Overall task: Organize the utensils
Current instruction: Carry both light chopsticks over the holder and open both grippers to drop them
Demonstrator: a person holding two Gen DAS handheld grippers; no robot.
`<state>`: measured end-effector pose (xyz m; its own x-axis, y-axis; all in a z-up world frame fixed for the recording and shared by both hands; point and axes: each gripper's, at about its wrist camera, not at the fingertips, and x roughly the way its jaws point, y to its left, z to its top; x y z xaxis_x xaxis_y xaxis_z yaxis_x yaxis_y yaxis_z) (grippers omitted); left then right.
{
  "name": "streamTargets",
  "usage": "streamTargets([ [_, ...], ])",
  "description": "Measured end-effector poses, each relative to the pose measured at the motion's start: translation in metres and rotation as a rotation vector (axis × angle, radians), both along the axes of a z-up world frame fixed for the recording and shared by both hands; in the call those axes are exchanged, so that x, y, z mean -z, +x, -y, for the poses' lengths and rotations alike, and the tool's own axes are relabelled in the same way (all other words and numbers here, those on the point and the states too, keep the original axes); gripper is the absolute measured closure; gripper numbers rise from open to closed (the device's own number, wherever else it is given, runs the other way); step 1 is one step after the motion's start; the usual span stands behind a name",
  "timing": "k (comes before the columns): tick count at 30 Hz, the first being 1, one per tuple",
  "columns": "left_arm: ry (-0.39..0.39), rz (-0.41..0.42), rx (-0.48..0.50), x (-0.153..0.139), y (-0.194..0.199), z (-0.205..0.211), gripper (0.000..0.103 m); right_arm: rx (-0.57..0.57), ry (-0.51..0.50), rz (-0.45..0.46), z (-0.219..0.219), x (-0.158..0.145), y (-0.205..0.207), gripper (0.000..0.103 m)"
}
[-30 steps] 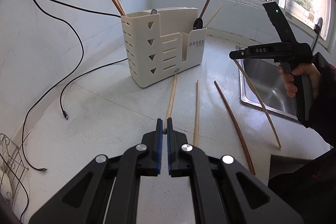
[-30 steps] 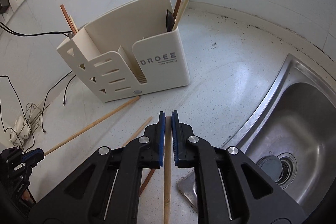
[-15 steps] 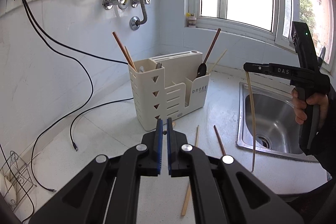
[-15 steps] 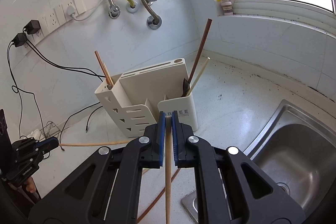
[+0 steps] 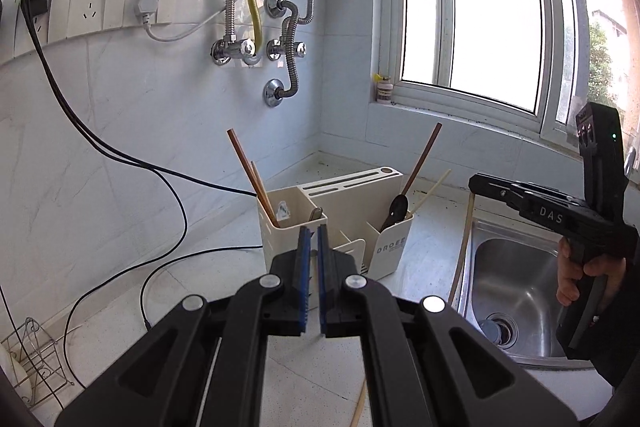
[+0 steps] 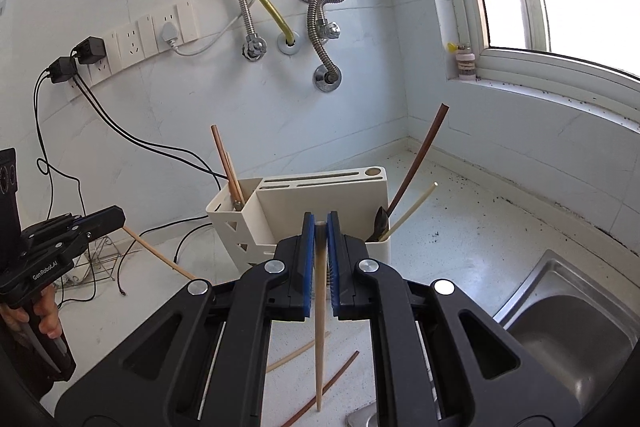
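Big change across the whole table (image 6: 460, 227): both hands have come up off it. A second ago each camera looked down on the white surface. Now the wall fills the view and the cream utensil holder (image 6: 320, 195) sits low in the middle of both views, beside the sink (image 5: 520, 287).

The holder is part-filled. Two brown sticks lean in its left compartment. A dark spoon, a brown stick and a pale one stand in the right.

The left gripper (image 6: 100, 223) is up and clamped on a light wooden chopstick (image 6: 160, 251), which slants down from its tips toward the table. In its own view the blue pads stand nearly together.

The right gripper (image 6: 320, 223) is shut on a pale chopstick (image 6: 320, 307), pinched near its top end, the rest hanging straight down clear of the table.

So that's two sticks lifted at once, and by the look of it the drop into the holder comes next. Each will need tipping upright over a compartment.

Not finished, though: a pale loose chopstick (image 6: 296, 353) and a dark loose chopstick (image 6: 332, 383) are left lying on the table.
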<state>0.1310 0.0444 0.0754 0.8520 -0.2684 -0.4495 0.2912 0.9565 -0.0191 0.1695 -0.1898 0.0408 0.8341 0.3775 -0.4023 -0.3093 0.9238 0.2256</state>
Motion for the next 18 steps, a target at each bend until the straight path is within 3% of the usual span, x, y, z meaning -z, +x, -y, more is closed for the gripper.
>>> streamTargets([
  [18,-0.106,0.056,0.029,-0.044,0.010,-0.009,0.100,0.033,-0.017,0.144,0.004,-0.047,0.013,0.097],
])
